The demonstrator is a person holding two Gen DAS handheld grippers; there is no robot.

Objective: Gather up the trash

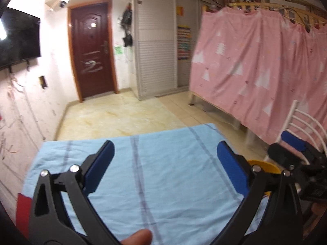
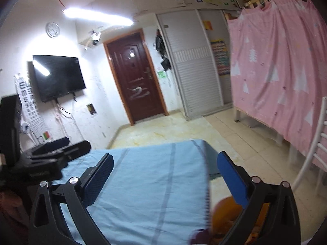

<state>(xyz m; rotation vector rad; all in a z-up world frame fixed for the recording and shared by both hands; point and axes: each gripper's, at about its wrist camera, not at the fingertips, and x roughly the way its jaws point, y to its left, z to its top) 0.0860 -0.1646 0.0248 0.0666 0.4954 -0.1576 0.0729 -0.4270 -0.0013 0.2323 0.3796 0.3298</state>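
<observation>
My left gripper is open and empty, held above a table covered with a light blue striped cloth. My right gripper is open and empty above the right side of the same cloth. A yellow-orange bin stands just past the table's right edge; in the right wrist view the bin sits low behind my right finger. The right gripper also shows at the right edge of the left wrist view. No trash shows on the cloth.
A pink curtain hangs over a wooden bed frame on the right. A white chair stands beside the table. A brown door, a wall TV and white cabinets stand beyond a tiled floor.
</observation>
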